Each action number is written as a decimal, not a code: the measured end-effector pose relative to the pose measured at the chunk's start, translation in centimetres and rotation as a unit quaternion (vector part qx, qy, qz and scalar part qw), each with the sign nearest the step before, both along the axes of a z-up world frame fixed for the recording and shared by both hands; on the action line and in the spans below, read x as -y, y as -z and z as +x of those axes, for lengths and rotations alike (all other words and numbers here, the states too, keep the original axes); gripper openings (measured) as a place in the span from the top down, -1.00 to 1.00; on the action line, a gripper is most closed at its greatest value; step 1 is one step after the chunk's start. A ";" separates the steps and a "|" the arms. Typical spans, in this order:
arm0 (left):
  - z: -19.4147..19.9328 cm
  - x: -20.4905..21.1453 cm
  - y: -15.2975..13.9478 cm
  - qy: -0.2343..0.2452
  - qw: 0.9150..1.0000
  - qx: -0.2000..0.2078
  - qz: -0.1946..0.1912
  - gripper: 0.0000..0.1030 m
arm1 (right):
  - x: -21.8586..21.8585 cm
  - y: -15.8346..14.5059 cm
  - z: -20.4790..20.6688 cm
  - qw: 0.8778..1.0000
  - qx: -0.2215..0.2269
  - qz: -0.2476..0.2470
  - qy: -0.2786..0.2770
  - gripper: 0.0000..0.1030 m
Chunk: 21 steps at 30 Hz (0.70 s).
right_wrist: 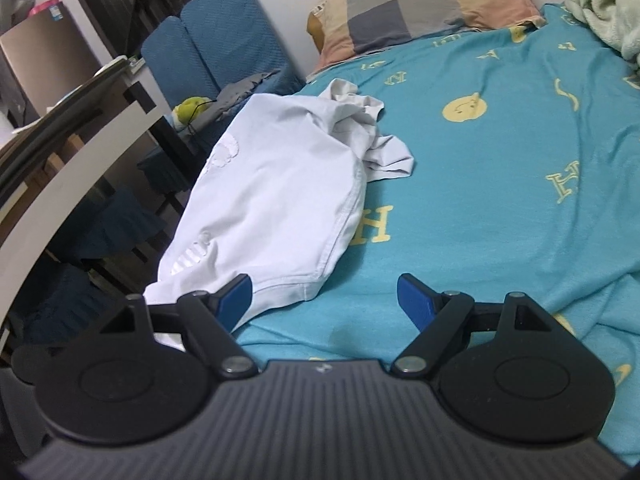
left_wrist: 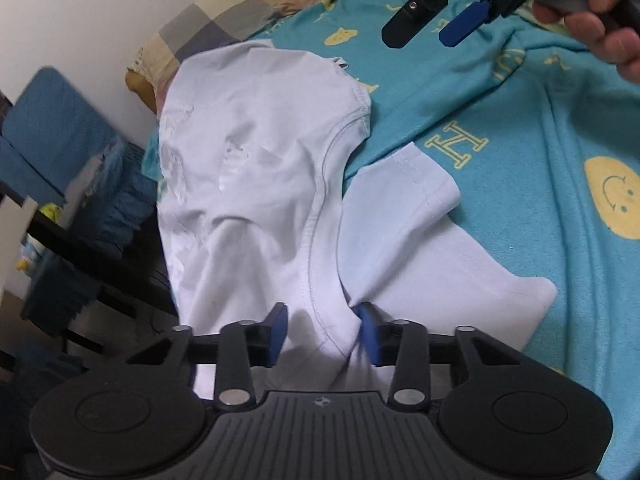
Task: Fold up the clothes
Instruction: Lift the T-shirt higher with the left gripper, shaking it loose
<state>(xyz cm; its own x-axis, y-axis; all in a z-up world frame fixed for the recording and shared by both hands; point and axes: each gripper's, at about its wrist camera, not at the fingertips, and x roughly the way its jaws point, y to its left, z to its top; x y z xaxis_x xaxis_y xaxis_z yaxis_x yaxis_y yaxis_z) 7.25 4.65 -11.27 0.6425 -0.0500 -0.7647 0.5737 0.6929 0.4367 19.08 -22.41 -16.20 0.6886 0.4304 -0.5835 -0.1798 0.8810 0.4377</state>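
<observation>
A white T-shirt [left_wrist: 256,168] lies crumpled along the left edge of a bed with a teal sheet [left_wrist: 500,128]. Its cloth bunches between the blue pads of my left gripper [left_wrist: 322,330], which is shut on it, and folds fan out from the grip. A sleeve [left_wrist: 404,184] sticks out to the right. In the right wrist view the T-shirt [right_wrist: 280,184] lies ahead and to the left. My right gripper [right_wrist: 324,300] stands open over bare sheet, its left finger [right_wrist: 236,298] beside the hem. From the left wrist, the right gripper [left_wrist: 430,38] hovers open at the far top, held by a hand [left_wrist: 600,20].
A checked pillow [right_wrist: 424,4] sits at the head of the bed and a pale green blanket [right_wrist: 604,4] lies in the far right corner. Off the bed's left edge stand a blue chair [right_wrist: 220,36] and a dark table [right_wrist: 80,128]. The teal sheet [right_wrist: 500,168] carries yellow letters and smiley faces.
</observation>
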 end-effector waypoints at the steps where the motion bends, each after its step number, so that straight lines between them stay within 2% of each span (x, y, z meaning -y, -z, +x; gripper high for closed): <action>1: -0.1 -0.1 -0.2 -0.001 1.000 0.000 -0.004 0.40 | -0.1 0.1 0.0 1.000 0.000 -0.001 -0.002 -0.58; 4: -0.6 -0.2 -1.0 -0.005 1.000 0.002 -0.014 0.35 | -0.2 0.1 -0.1 1.000 -0.003 -0.004 0.000 -0.58; 6: -0.9 -0.3 -1.5 -0.008 1.000 0.003 -0.021 0.24 | -0.2 0.0 -0.2 1.000 -0.004 -0.007 0.005 -0.58; 7: -1.0 -0.4 -1.7 -0.010 1.000 0.003 -0.025 0.02 | -0.1 0.0 -0.3 1.000 -0.005 -0.006 0.007 -0.58; 8: -1.1 -0.4 -1.7 -0.010 1.000 0.004 -0.021 -0.11 | 0.0 0.0 -0.4 1.000 -0.007 -0.003 0.010 -0.58; 16: -1.7 -0.7 -1.2 -0.017 1.000 0.007 0.013 -0.04 | 0.2 -0.1 -0.9 1.000 -0.012 0.005 0.018 -0.58; 18: -1.8 -0.5 -0.5 -0.012 0.999 0.009 0.035 -0.03 | 0.2 -0.1 -1.0 1.000 -0.013 0.004 0.019 -0.58; 21: -1.6 -0.9 -1.0 -0.021 1.000 0.012 0.014 -0.01 | 0.2 -0.1 -1.1 1.000 -0.012 0.002 0.019 -0.58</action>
<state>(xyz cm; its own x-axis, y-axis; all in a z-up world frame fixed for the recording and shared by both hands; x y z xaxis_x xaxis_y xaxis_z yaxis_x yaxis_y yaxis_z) 5.64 5.56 -10.23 0.6614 -0.0019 -0.7500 0.5335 0.7041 0.4687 17.93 -22.60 -16.13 0.6909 0.4062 -0.5981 -0.1350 0.8852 0.4452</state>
